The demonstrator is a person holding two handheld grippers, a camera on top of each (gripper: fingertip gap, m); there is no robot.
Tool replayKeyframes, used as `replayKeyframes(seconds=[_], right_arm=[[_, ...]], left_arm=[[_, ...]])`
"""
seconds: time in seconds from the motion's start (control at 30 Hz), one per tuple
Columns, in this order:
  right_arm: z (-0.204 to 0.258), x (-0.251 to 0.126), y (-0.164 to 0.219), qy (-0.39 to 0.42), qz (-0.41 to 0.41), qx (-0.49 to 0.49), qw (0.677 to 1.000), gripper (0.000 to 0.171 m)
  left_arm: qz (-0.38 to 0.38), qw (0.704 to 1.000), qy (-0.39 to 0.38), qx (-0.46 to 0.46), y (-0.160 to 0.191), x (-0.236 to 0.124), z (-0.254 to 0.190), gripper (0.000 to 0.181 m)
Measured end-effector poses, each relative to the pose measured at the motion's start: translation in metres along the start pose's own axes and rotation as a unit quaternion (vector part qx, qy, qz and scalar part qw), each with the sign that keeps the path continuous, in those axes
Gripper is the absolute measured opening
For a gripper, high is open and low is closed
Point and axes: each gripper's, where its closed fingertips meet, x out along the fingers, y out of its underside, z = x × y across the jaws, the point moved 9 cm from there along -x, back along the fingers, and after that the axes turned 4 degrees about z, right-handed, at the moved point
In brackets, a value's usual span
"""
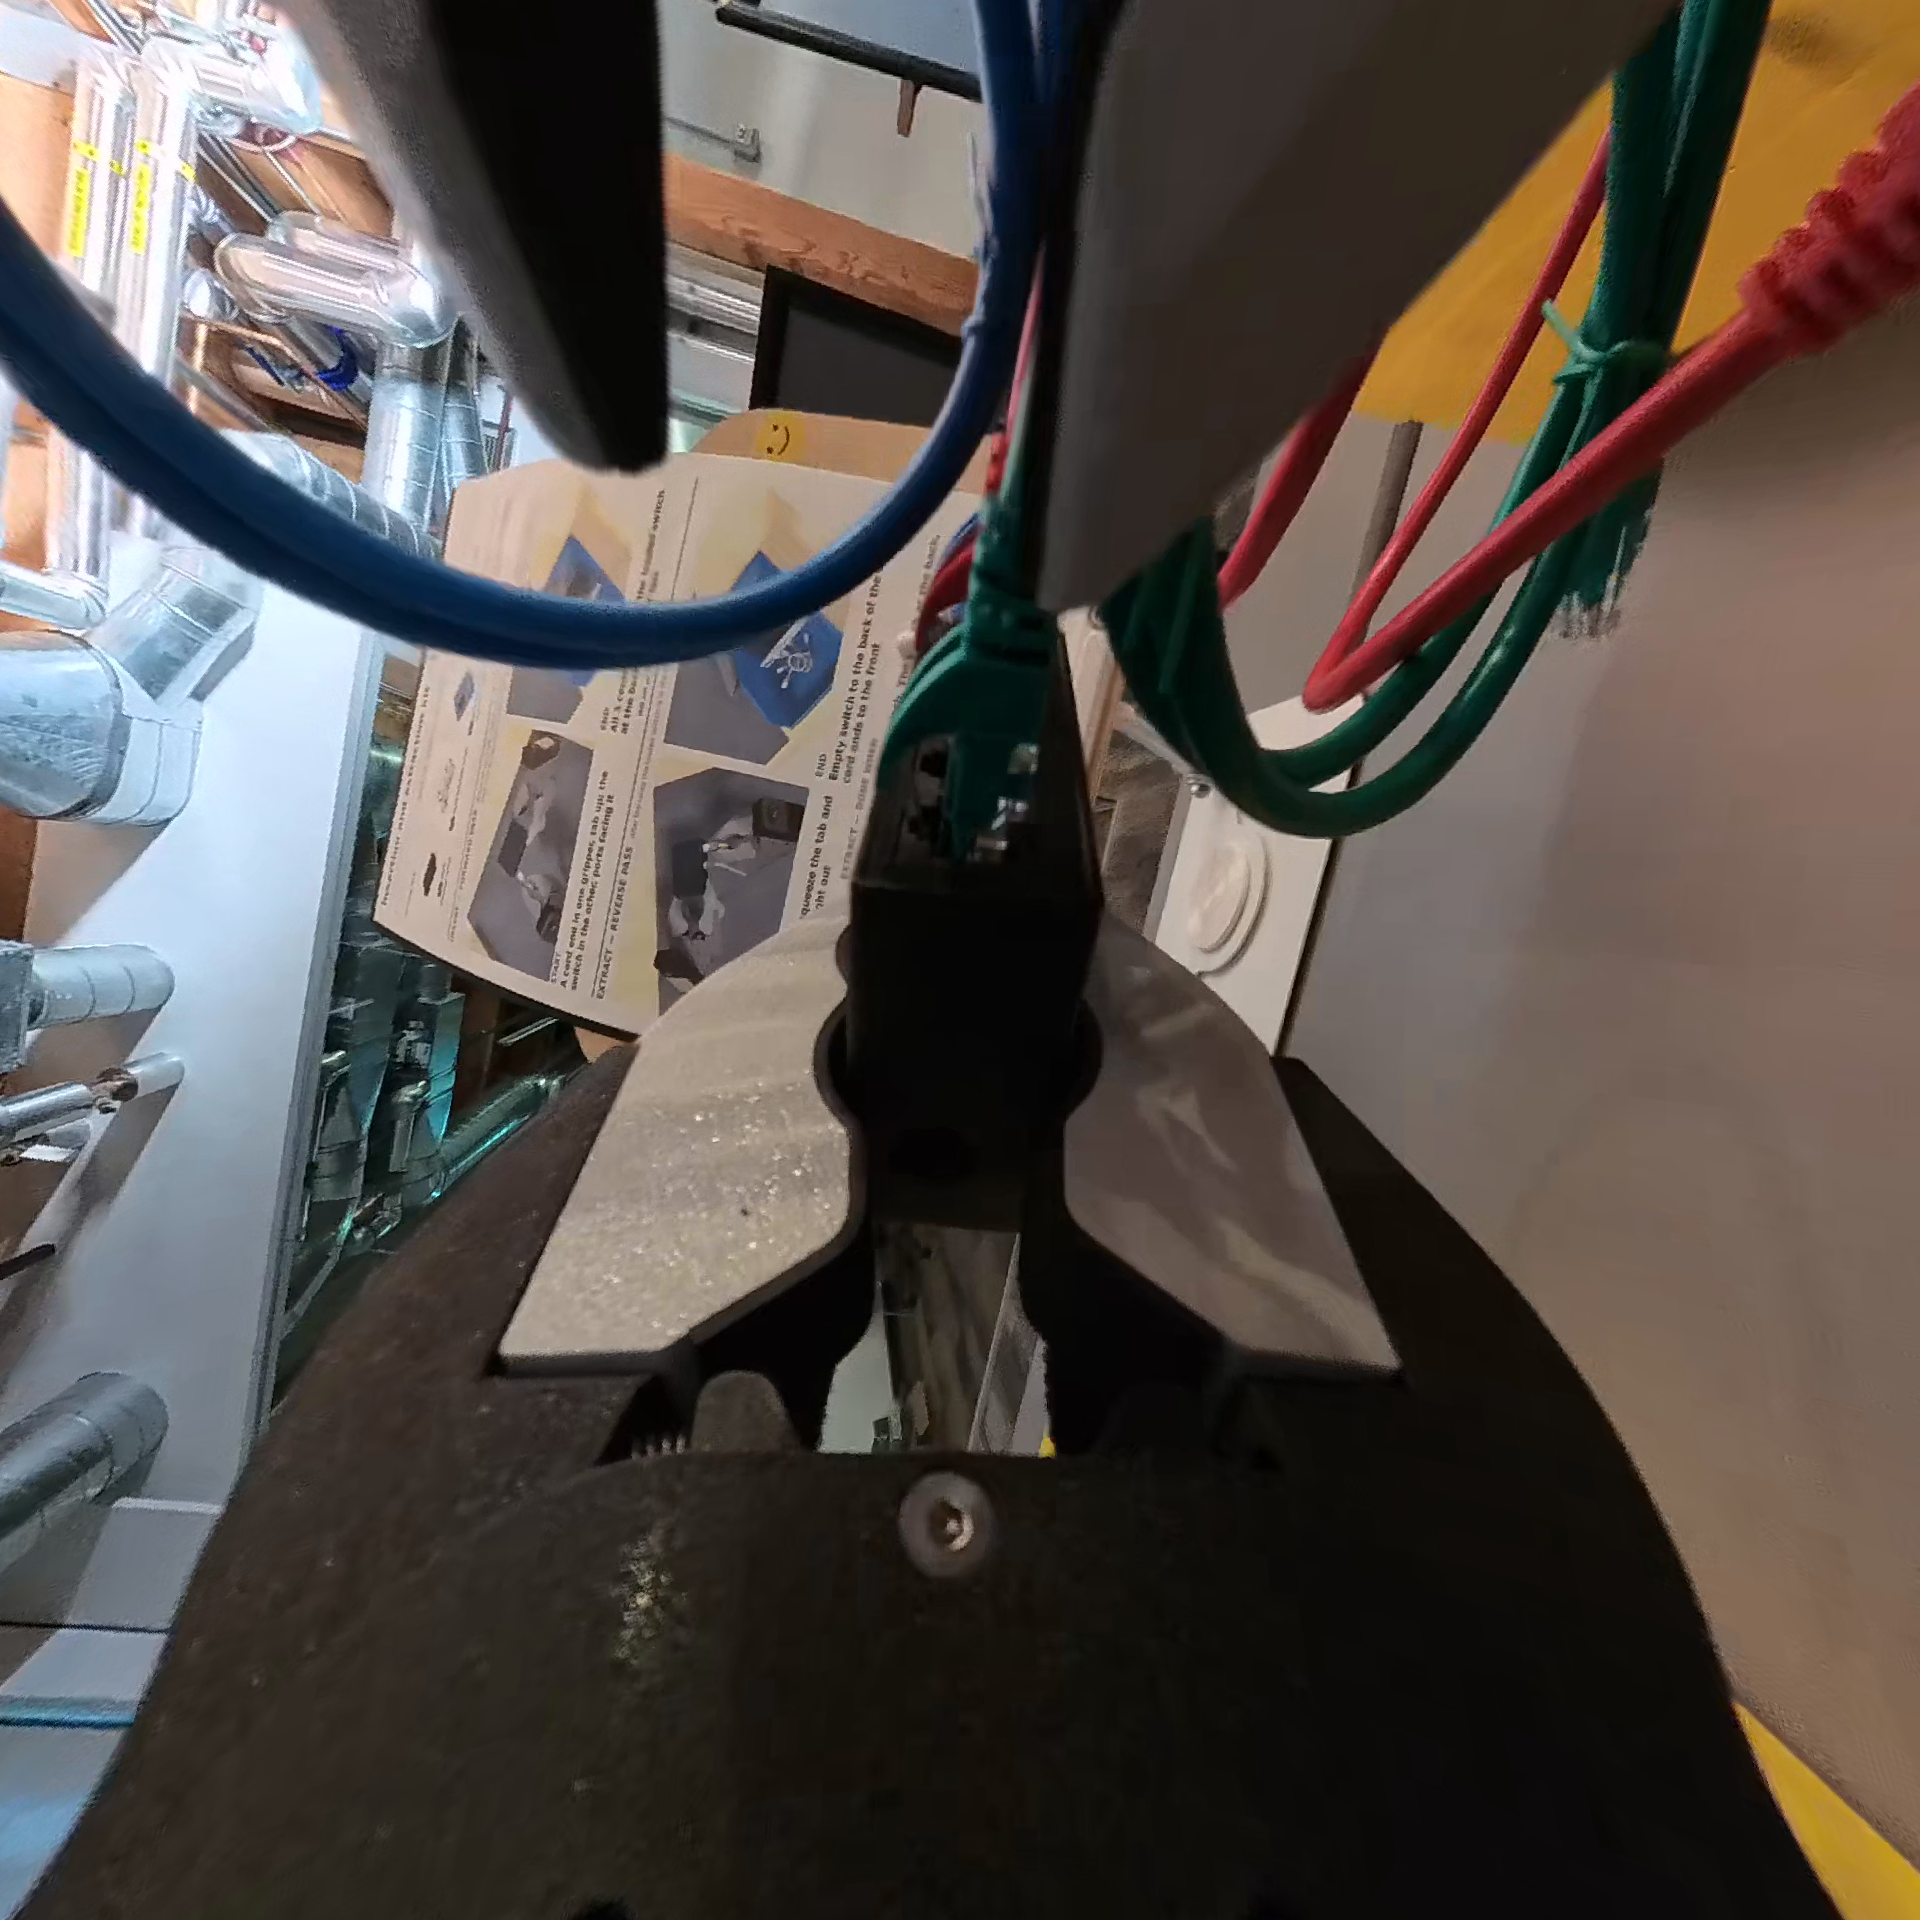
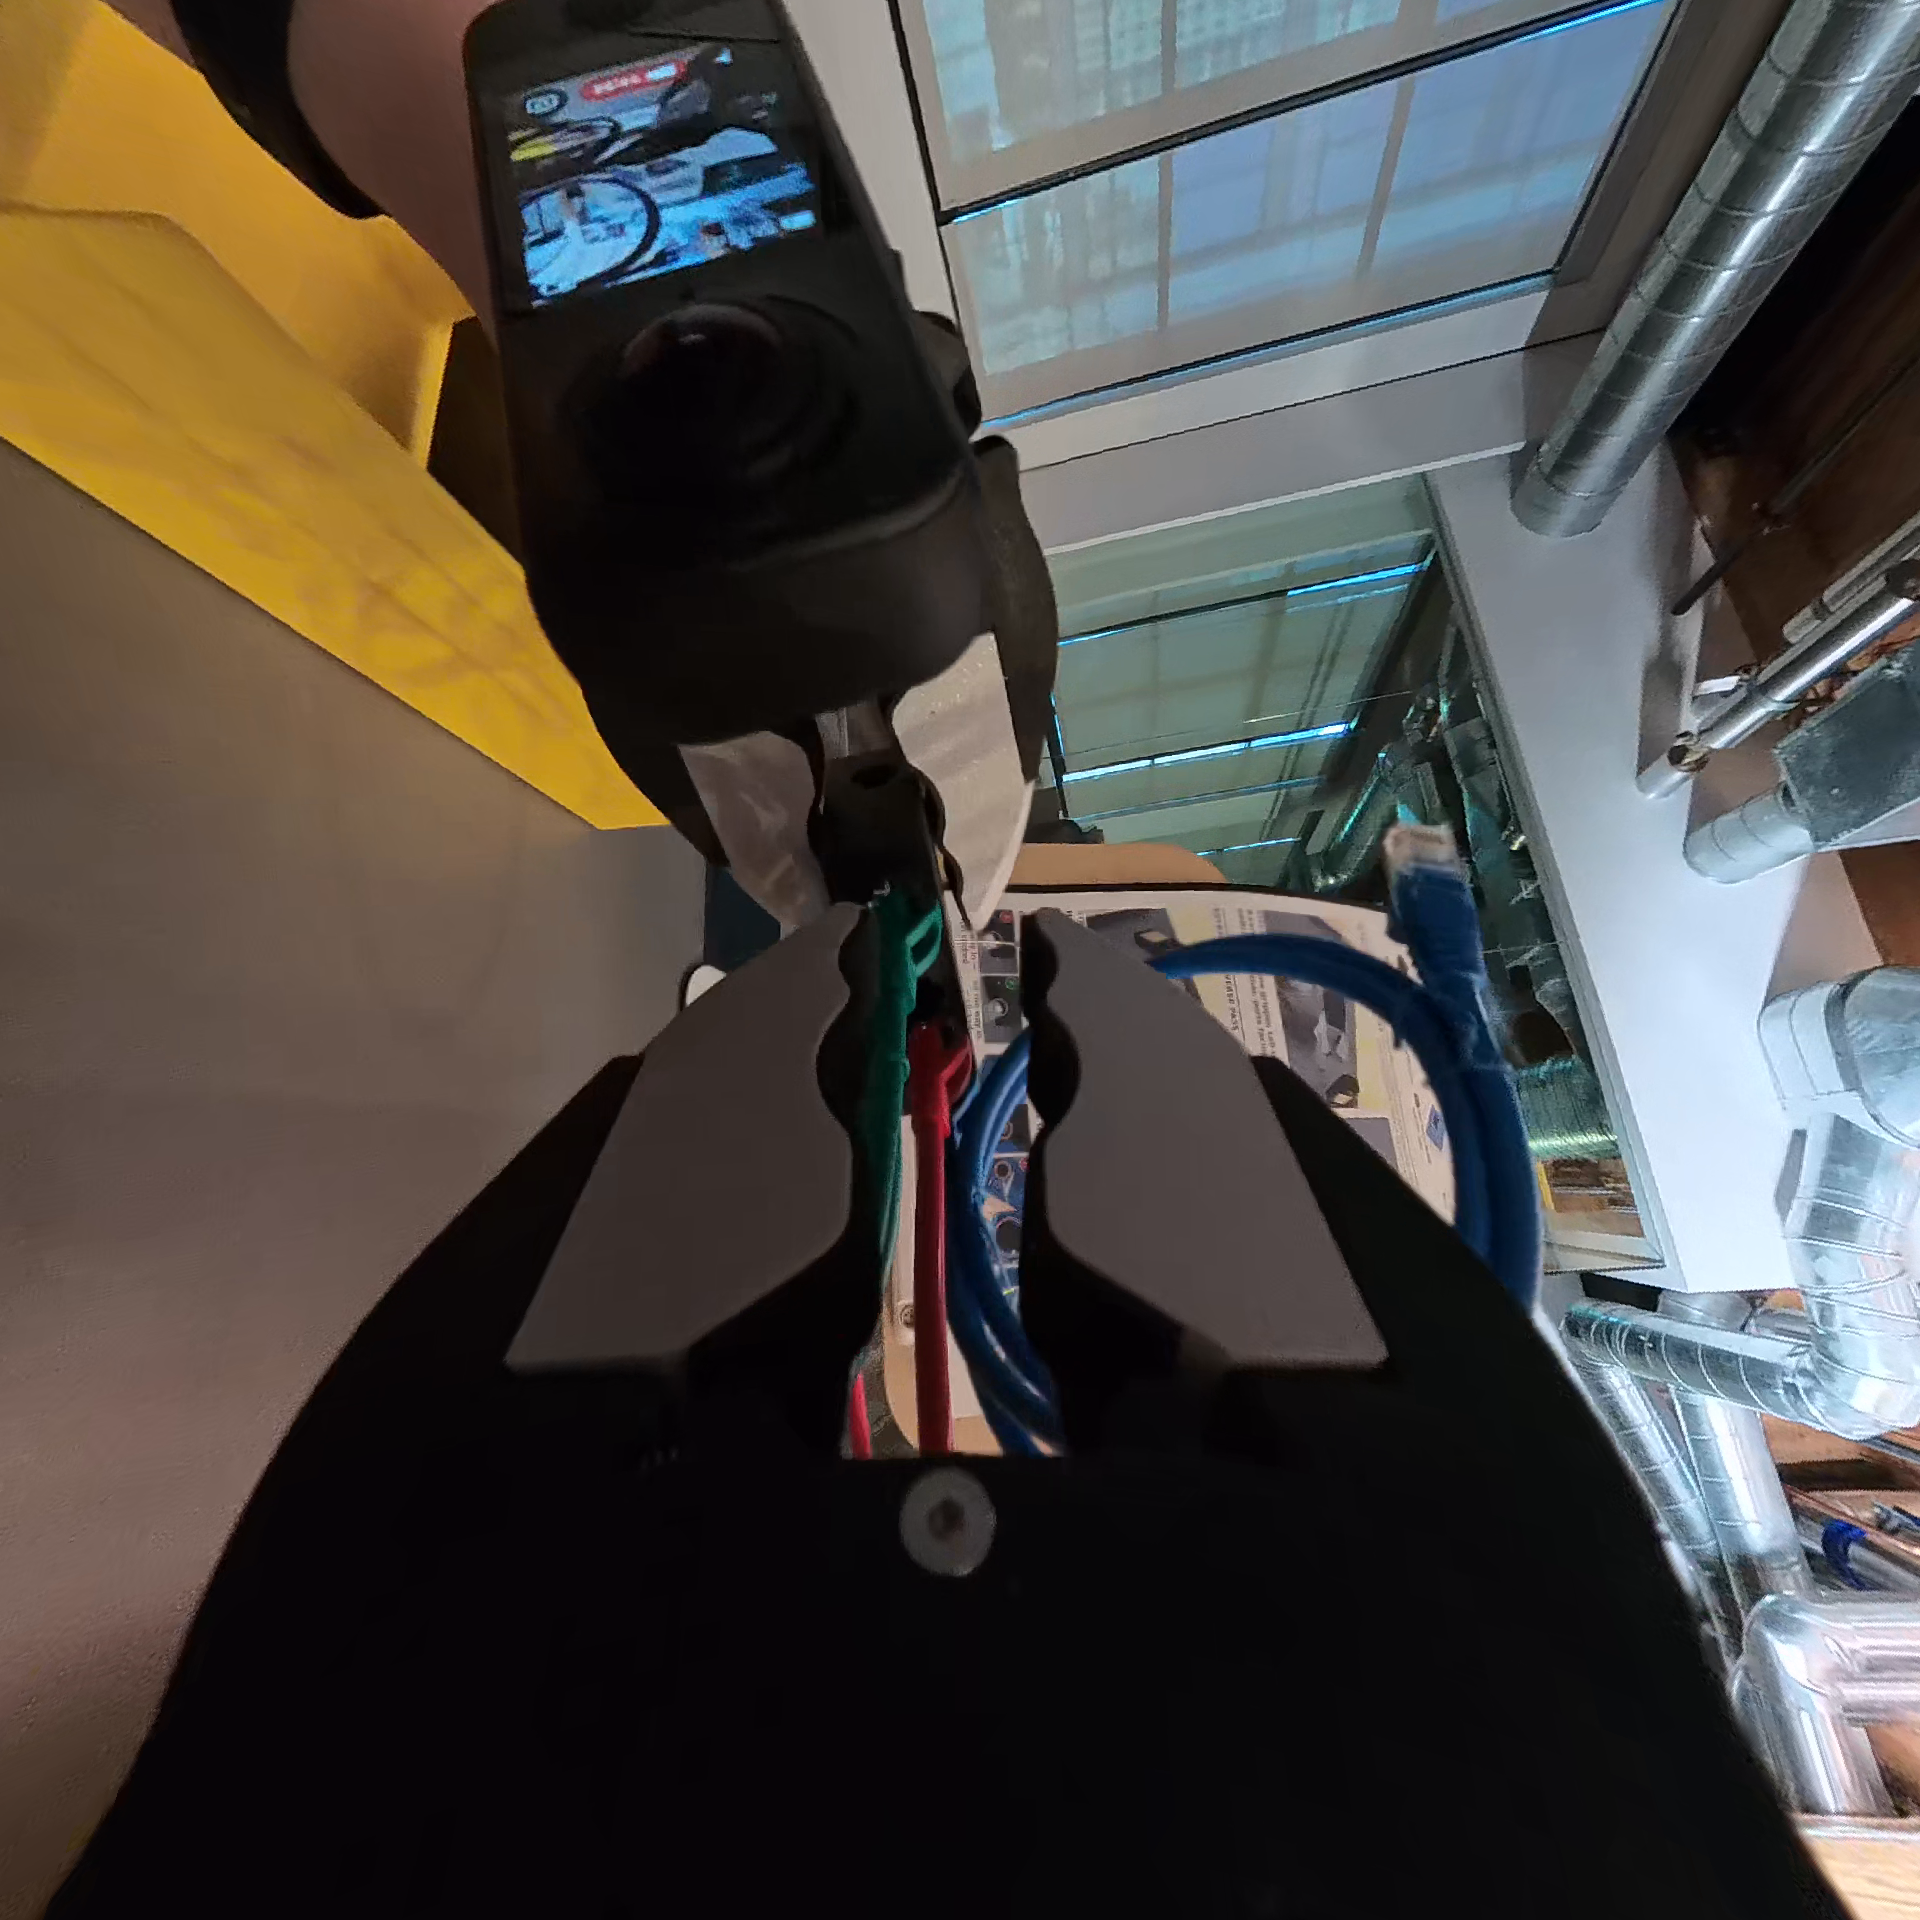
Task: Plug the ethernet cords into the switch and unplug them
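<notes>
My left gripper is shut on the small black switch and holds it up in the air. A green ethernet plug sits in one of the switch's ports. My right gripper is open, its jaws standing on either side of the green cord just behind that plug, with the cord close to the left finger. A red plug hangs right below the switch. The blue cord loops to the right with its plug free. The right gripper's fingers fill the top of the left wrist view.
Bundled green cords and red cords hang in loops beside the switch, a blue loop on the other side. An instruction sheet on cardboard stands behind. A grey tabletop and a yellow surface lie alongside.
</notes>
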Motion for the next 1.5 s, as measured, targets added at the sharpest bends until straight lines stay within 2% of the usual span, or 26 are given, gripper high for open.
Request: replayKeyframes(seconds=[0.1,0.27,0.43,0.6,0.77,1.13,1.3,1.4,1.47,1.5], right_arm=[[-0.002,-0.005,0.000,-0.004,-0.010,-0.004,1.000,0.027],[-0.021,-0.027,0.002,-0.032,-0.040,0.055,0.997,0.027],[-0.022,-0.043,0.011,-0.069,-0.022,0.016,0.997,0.030],[-0.009,-0.036,0.009,-0.101,0.015,-0.021,0.995,0.039],[-0.005,-0.029,0.006,-0.097,0.044,-0.030,0.994,0.041],[-0.025,-0.037,0.005,-0.065,-0.002,0.073,0.995,0.033],[-0.022,-0.033,-0.002,-0.061,0.005,0.069,0.996,0.030],[-0.012,-0.022,-0.004,-0.072,-0.004,0.056,0.996,0.031],[0.000,-0.015,-0.001,-0.109,0.011,0.036,0.993,0.042],[0.004,-0.013,0.000,-0.119,0.018,0.023,0.992,0.042]], left_arm=[[-0.011,1.000,0.009,-0.010,0.000,-0.001,0.000,0.031],[-0.023,0.999,0.018,-0.032,0.002,-0.004,0.007,0.031],[-0.041,0.997,0.061,-0.037,-0.001,-0.007,0.005,0.030],[-0.025,0.997,0.072,-0.028,-0.005,-0.005,0.000,0.031],[0.003,0.997,0.075,-0.014,-0.003,-0.002,-0.004,0.030],[-0.018,0.997,0.065,0.029,-0.012,-0.005,-0.012,0.030],[0.025,0.998,0.034,0.038,-0.013,-0.004,-0.008,0.030],[0.031,0.998,0.040,0.024,-0.015,-0.006,-0.006,0.033],[0.025,0.999,0.047,0.009,-0.017,-0.008,-0.003,0.031],[0.020,0.998,0.051,0.001,-0.017,-0.009,-0.002,0.030]])
